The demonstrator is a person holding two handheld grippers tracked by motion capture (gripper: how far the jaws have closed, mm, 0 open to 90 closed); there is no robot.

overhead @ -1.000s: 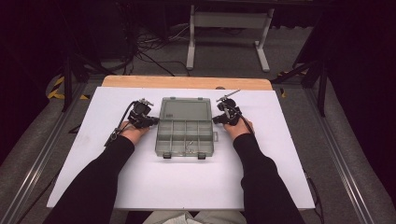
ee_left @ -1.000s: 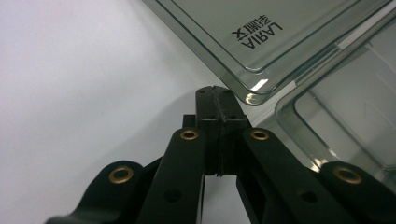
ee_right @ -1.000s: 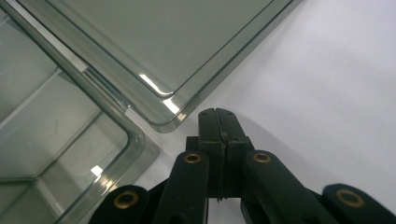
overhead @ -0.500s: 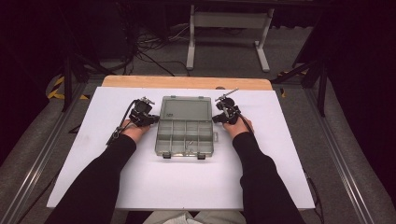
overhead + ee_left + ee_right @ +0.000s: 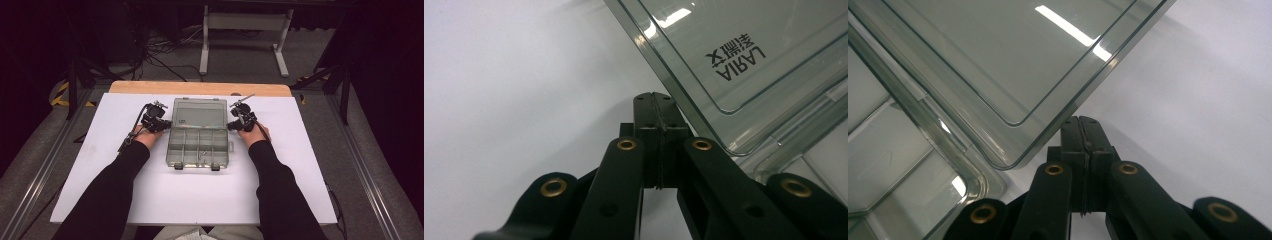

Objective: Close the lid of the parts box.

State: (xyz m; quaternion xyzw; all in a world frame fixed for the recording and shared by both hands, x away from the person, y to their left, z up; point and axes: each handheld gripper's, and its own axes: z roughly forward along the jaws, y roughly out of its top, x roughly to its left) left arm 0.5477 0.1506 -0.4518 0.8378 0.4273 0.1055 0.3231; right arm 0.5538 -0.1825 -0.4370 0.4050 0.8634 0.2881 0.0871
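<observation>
High view: a clear compartment box [image 5: 199,132] lies open at the middle of the white tabletop [image 5: 100,190], its lid [image 5: 199,112] laid back toward the far edge and its divided tray [image 5: 198,147] nearer the person, two latches on the near rim. The left gripper [image 5: 159,124] sits just beside the box's left side at the line where lid meets tray; the right gripper [image 5: 239,121] mirrors it on the right side. Both stand about equally near, so neither hand has the advantage. The box's long axis, lid plus tray, runs away from the person, and the hinge line runs across, from one gripper to the other. In the left gripper view the fingers [image 5: 648,131] are pressed together with nothing between them, tips at or just under the lid's corner edge [image 5: 684,95]; whether they touch it cannot be told. The right gripper view shows the same: fingers [image 5: 1074,142] closed on nothing, the lid's corner [image 5: 1058,120] directly ahead and slightly to the picture's left. Judged from this, closing the box would call for both tips to go inward under the lid's side edges and swing it over the hinge toward the person.
</observation>
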